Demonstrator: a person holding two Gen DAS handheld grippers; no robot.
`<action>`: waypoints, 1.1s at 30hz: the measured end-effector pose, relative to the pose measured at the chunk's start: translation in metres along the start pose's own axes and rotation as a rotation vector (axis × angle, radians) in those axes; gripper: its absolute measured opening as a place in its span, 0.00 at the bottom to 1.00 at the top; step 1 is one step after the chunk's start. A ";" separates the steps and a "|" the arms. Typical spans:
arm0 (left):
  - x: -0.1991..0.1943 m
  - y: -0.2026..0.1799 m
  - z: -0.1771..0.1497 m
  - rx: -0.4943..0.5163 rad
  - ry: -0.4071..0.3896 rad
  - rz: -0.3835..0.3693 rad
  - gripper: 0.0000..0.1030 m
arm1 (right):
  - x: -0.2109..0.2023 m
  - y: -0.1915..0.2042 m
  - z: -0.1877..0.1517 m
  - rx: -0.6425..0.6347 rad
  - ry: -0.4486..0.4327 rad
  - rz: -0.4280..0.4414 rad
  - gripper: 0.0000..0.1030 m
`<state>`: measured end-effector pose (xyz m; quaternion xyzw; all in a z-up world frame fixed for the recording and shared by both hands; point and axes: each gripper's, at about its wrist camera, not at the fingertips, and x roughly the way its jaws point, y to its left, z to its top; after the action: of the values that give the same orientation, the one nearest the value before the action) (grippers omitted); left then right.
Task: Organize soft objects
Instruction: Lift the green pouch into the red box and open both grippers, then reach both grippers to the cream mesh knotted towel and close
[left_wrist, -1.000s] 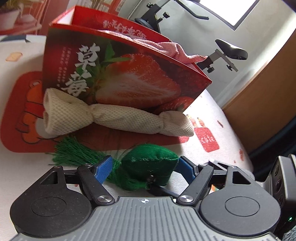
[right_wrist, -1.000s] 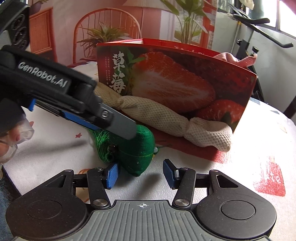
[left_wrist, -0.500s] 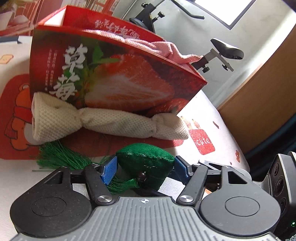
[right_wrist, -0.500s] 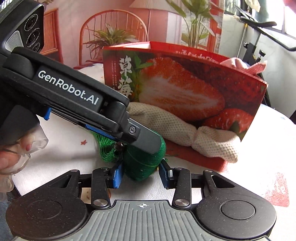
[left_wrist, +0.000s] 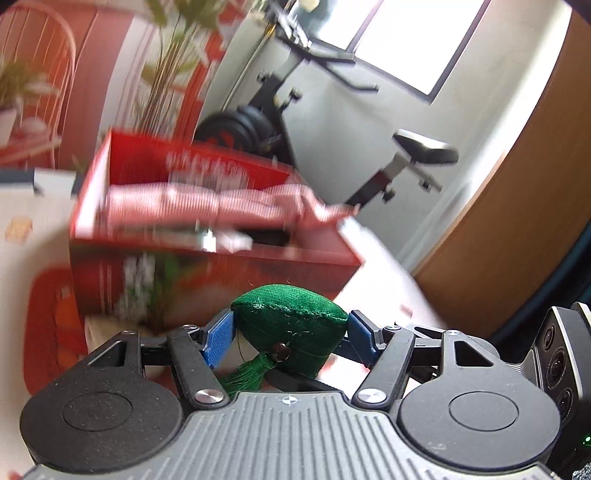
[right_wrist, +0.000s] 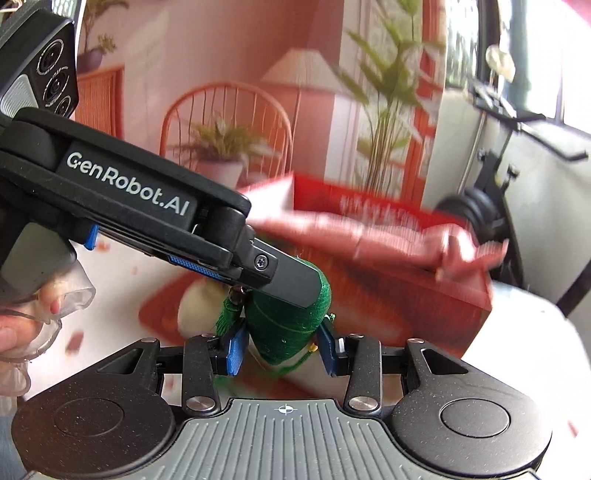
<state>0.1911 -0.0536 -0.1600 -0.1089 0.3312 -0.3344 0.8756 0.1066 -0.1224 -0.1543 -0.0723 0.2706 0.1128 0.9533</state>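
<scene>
A green velvet pouch (left_wrist: 291, 325) with a tassel hangs in the air, held from two sides. My left gripper (left_wrist: 290, 338) is shut on it, blue pads pressing its left and right ends. My right gripper (right_wrist: 283, 345) is shut on the same green pouch (right_wrist: 284, 328) crosswise, under the left gripper's finger (right_wrist: 288, 277). Beyond and below stands the open red strawberry box (left_wrist: 207, 254), blurred, with a pink cloth (left_wrist: 229, 210) draped inside it. A cream mesh roll (right_wrist: 199, 306) lies on the table in front of the box (right_wrist: 406, 280).
An exercise bike (left_wrist: 332, 122) stands behind the table at the right, by a wooden panel (left_wrist: 517, 221). A backdrop with a chair, a lamp and plants (right_wrist: 229, 122) closes the far side. A person's hand (right_wrist: 22, 325) holds the left gripper's handle.
Both grippers closed on the green pouch and lifted it off the table. The box's open top now shows from above, and the cream roll stayed down.
</scene>
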 end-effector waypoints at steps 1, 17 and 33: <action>-0.004 -0.001 0.010 -0.001 -0.017 -0.006 0.67 | -0.002 -0.003 0.010 -0.004 -0.020 0.000 0.36; -0.008 -0.005 0.124 0.103 -0.221 0.060 0.67 | 0.043 -0.048 0.142 -0.110 -0.209 -0.015 0.38; 0.010 0.067 0.060 0.091 -0.109 0.266 0.77 | 0.097 -0.075 0.060 0.059 -0.002 -0.056 0.52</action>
<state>0.2699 -0.0114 -0.1473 -0.0423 0.2792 -0.2237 0.9329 0.2357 -0.1657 -0.1499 -0.0518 0.2708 0.0781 0.9581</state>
